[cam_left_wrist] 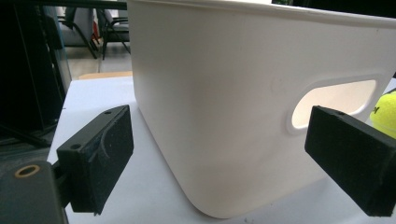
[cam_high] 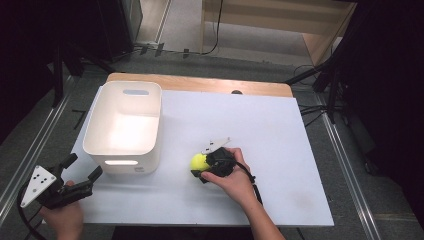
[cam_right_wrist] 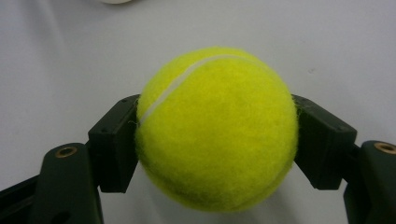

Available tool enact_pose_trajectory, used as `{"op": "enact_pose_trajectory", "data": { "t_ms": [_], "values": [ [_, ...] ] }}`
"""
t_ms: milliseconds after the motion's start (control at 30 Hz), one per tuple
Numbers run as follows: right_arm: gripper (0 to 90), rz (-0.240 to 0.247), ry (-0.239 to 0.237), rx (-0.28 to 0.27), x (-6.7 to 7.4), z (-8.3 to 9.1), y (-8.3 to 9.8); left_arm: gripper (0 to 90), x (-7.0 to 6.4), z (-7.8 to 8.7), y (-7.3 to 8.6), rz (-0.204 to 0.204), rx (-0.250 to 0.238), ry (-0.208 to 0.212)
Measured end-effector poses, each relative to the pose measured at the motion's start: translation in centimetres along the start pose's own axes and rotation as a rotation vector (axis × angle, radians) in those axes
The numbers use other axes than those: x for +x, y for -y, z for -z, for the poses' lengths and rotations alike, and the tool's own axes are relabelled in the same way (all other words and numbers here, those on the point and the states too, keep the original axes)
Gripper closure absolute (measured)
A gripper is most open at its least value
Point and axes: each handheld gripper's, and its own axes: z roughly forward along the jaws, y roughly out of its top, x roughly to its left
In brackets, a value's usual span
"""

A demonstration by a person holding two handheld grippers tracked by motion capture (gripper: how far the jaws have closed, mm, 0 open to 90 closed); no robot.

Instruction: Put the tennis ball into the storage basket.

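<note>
Ball [cam_right_wrist: 217, 128] between right fingers [cam_right_wrist: 114, 140] (clamped)

I see a fuzzy yellow felt tennis ball [cam_right_wrist: 217, 128], a smooth, faintly glossy white plastic bin [cam_left_wrist: 224, 116], and a matt white surface [cam_high: 280, 130] with a wooden far edge.

A white plastic bin [cam_high: 123, 125] with slot handles stands upright on the left part of the bench [cam_high: 280, 150], its open top facing up. The bench has a white top sheet over a wooden board [cam_high: 200, 83] that shows along the far edge. Beyond it, cables [cam_high: 218, 30] trail across a grey floor [cam_high: 240, 65] beside a light wooden cabinet [cam_high: 280, 20].
</note>
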Motion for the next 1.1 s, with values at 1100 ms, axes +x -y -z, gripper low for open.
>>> {"op": "enact_pose_trajectory", "data": {
  "t_ms": [1100],
  "values": [
    [24.2,0.027,-0.023,-0.042,-0.3,2.0,-3.0,7.9,0.0,-0.1,0.0,-0.003,0.006,-0.002]
  ]
}}
